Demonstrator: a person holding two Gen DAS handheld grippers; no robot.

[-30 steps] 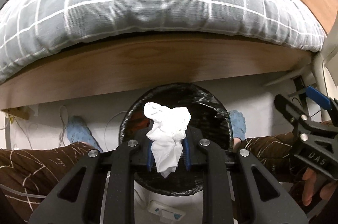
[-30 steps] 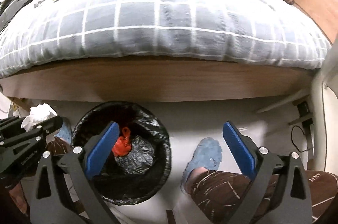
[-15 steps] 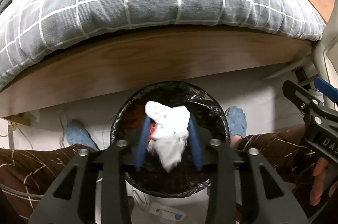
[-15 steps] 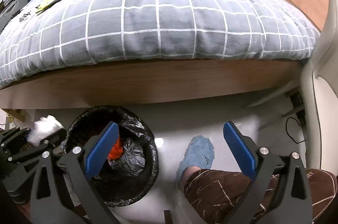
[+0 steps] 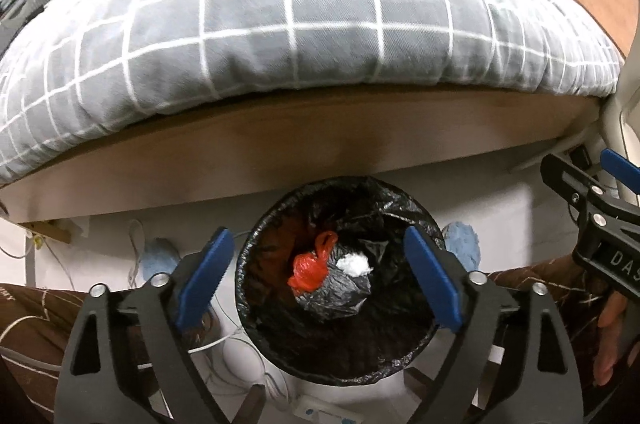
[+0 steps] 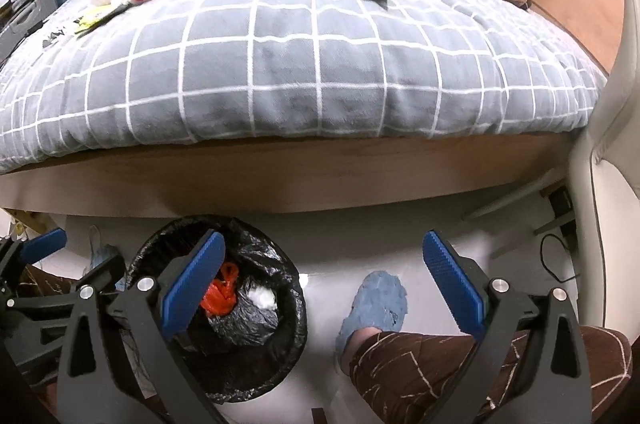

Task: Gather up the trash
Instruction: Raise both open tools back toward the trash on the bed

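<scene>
Left gripper (image 5: pixel 316 264) above the black-lined bin (image 5: pixel 256 248), jaws just been opening, now wide with nothing between them. White tissue wad (image 5: pixel 353 263) lies inside the bin, at 3 o'clock of the red bag (image 5: pixel 310 270). Right gripper (image 6: pixel 322 274) wide apart, empty, over the floor at 3 o'clock of the bin.
</scene>
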